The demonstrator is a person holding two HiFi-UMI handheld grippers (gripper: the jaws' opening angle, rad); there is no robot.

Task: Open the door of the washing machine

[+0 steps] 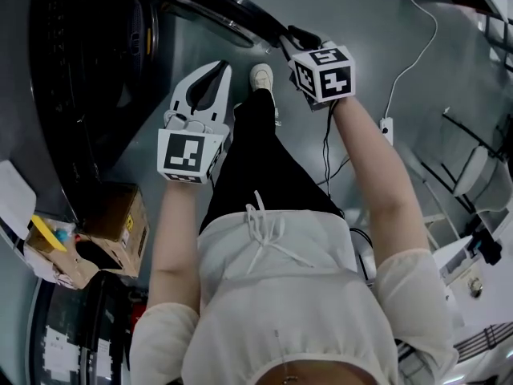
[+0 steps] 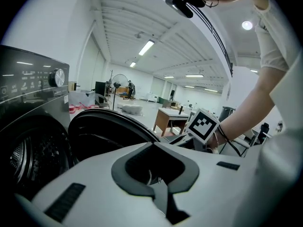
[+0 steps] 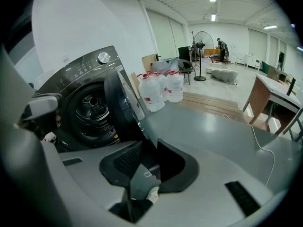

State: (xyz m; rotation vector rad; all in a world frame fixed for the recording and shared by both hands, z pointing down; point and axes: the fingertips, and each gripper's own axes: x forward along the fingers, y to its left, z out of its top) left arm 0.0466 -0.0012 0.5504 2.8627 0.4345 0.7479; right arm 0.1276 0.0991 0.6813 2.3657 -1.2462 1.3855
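Note:
A dark front-loading washing machine point(image 1: 80, 70) stands at the left of the head view. Its round door point(image 1: 216, 10) hangs swung out across the top. My right gripper point(image 1: 292, 38) is shut on the door's outer edge. In the right gripper view the door point(image 3: 120, 108) runs edge-on into the jaws of my right gripper point(image 3: 150, 145), and the drum point(image 3: 92, 108) shows behind it. My left gripper point(image 1: 218, 70) hovers in front of the machine with its tips together and nothing held. The left gripper view shows the open door point(image 2: 104, 131) ahead of my left gripper point(image 2: 153, 145).
A torn cardboard box point(image 1: 112, 231) sits on the floor by the machine's near side. A white cable and power strip point(image 1: 387, 127) lie at the right. Several large water bottles point(image 3: 161, 91) and a wooden table point(image 3: 272, 96) stand farther off. My shoe point(image 1: 261, 77) is under the door.

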